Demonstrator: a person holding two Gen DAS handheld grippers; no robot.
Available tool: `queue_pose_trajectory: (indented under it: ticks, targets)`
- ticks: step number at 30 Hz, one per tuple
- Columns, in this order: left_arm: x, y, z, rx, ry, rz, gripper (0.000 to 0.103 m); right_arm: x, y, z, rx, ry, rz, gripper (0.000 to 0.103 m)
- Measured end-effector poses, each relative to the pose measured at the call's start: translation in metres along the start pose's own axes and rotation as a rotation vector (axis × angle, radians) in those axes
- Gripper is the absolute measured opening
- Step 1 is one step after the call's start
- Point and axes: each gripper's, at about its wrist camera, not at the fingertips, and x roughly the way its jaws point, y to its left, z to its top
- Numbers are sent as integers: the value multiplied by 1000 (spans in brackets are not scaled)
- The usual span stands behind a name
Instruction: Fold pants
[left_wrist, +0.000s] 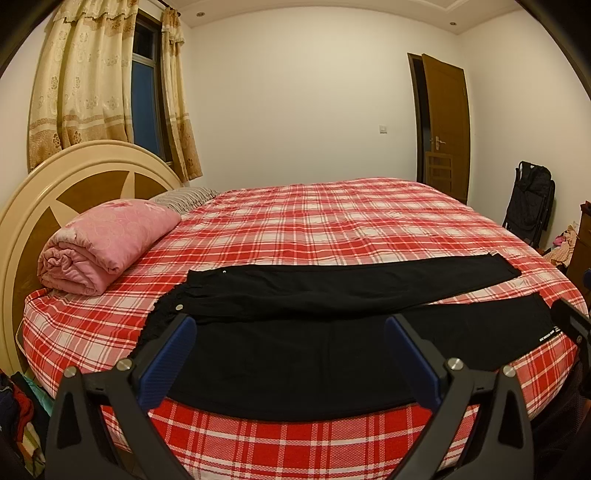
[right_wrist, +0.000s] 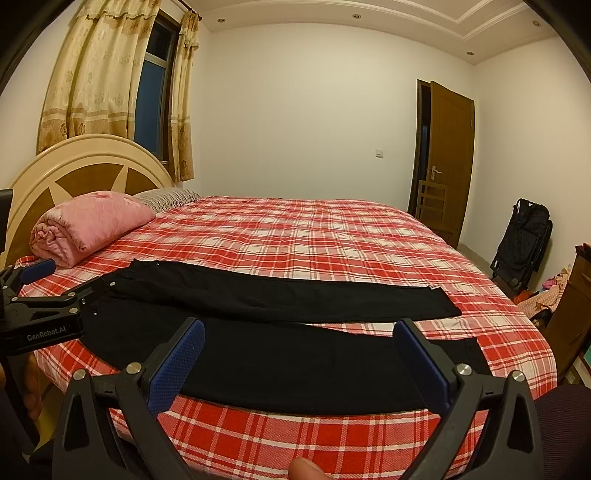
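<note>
Black pants (left_wrist: 332, 291) lie flat on the red plaid bed (left_wrist: 332, 221), waist at the left, the two legs spread apart toward the right. They also show in the right wrist view (right_wrist: 280, 299). My left gripper (left_wrist: 290, 332) is open and empty, hovering above the near leg close to the waist. My right gripper (right_wrist: 299, 336) is open and empty above the near leg further right. The left gripper's body (right_wrist: 40, 314) shows at the left edge of the right wrist view, and the right gripper's finger (left_wrist: 570, 321) at the right edge of the left wrist view.
A rolled pink quilt (left_wrist: 107, 247) and a striped pillow (left_wrist: 184, 197) lie by the round headboard (left_wrist: 74, 184). A brown door (left_wrist: 445, 125), a folded black stroller (left_wrist: 530, 206) and clutter on the floor (left_wrist: 565, 243) stand at the right.
</note>
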Motion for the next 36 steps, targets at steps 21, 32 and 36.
queue_pose_trajectory:
  ticks: [21,32,36]
  targets:
    - [93,48,-19,29,138,22,103,119,-52,-33,58,204,-21,101]
    - [237,175,21,38,255,173,102,214,-140,-8,176,321,-105,87]
    - [289,198,37,40,295,152,96,234,-172,3,196,321,-171,87]
